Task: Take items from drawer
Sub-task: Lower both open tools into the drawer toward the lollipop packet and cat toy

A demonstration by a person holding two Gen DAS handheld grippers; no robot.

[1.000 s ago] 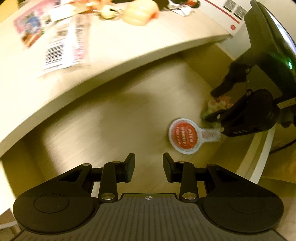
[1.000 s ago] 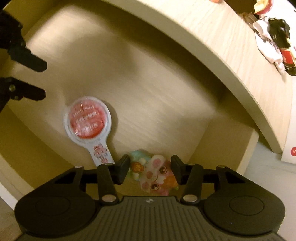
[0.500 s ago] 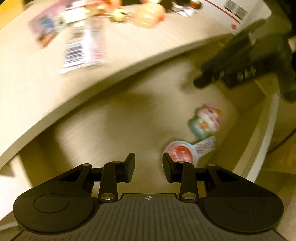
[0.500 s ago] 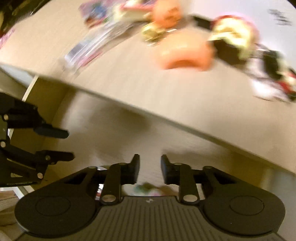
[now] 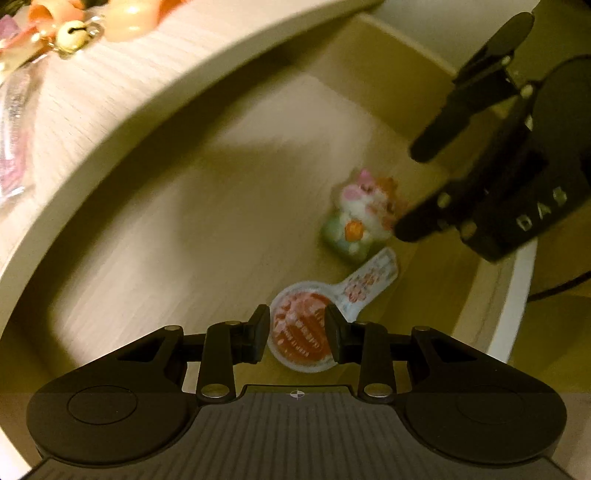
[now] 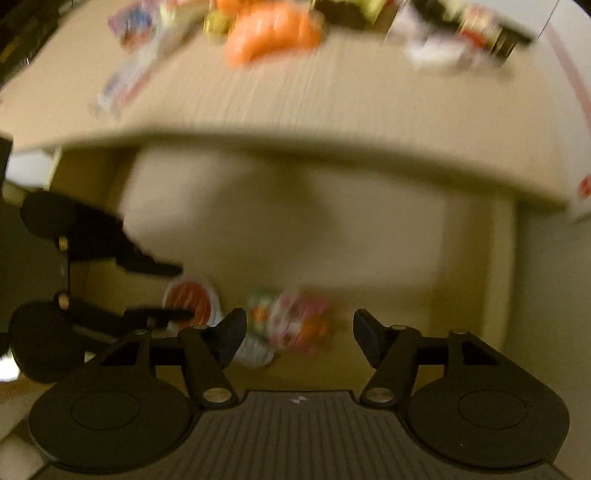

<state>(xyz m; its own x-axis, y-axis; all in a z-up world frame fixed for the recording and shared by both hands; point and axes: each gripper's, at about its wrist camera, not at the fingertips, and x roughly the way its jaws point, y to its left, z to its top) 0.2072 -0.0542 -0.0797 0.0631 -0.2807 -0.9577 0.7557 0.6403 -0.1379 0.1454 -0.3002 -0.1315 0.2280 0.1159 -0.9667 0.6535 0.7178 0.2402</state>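
So the big pale wooden drawer (image 5: 207, 206) fills the middle of both views, pulled out from under the light wood desktop (image 5: 110, 96), which curves across the upper left of the left wrist view. Stuff already sits up there, like the orange rounded toy (image 6: 269, 27) at the top of the right wrist view, though it's all smeared by motion blur.

Two items are left in the drawer, both lower right of centre in the left view: a pastel cartoon-animal toy in pink, white and green (image 5: 364, 218), and just below it a round red-lidded clear plastic cup with a printed tab (image 5: 301, 332). They look like they're nearly touching.

The left gripper (image 5: 297, 338) has its jaws apart, sitting either side of the red cup, not clamped yet. The right gripper (image 6: 299, 341) is spread wide with the cartoon toy just ahead of the gap, a bit toward its left finger.

My take on doing this bit well: the left one looks lined up, so I'd get the pads low enough to catch the cup's wall rather than the flimsy lid rim, then squeeze. The tab points toward the toy, so lifting straight up should avoid dragging it. The right one needs centring on the toy first, I reckon. Also the two grippers are close together, so I'd go one at a time.
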